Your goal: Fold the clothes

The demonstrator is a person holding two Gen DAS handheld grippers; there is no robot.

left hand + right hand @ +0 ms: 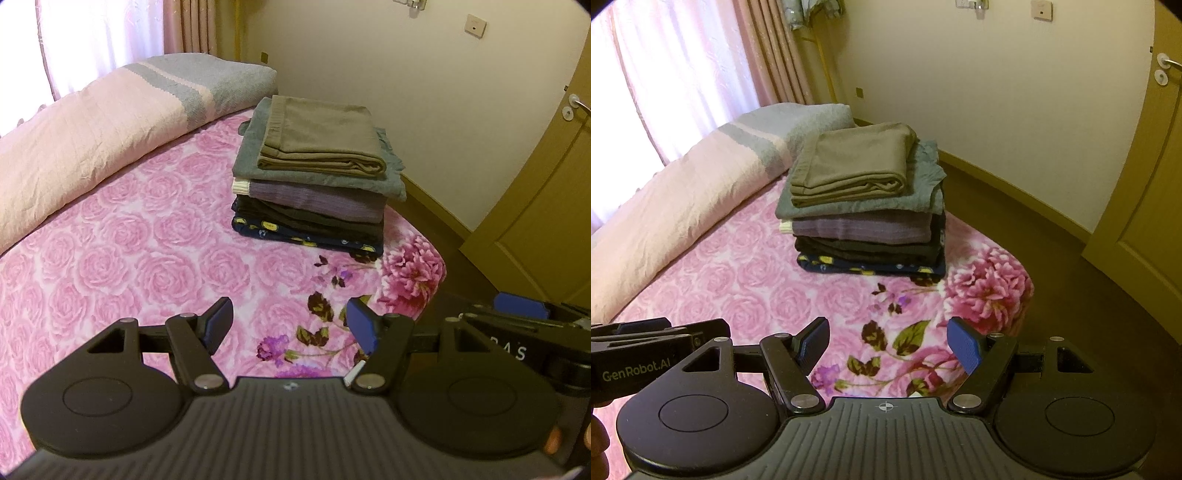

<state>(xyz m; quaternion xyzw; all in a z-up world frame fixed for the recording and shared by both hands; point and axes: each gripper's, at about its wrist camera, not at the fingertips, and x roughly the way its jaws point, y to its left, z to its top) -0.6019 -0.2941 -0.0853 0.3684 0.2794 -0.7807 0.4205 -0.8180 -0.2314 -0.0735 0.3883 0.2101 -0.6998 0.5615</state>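
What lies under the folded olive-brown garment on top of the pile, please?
Under the olive-brown garment lie grey-blue, purple, black and navy patterned folded clothes; only their edges show.

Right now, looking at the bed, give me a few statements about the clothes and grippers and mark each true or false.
1. The stack of folded clothes has an olive-brown piece on top. True.
2. The left gripper is shut on a shirt. False: it is open and empty.
3. The right gripper is open with nothing between its fingers. True.
4. The stack sits on the floor. False: it rests on the pink floral blanket.
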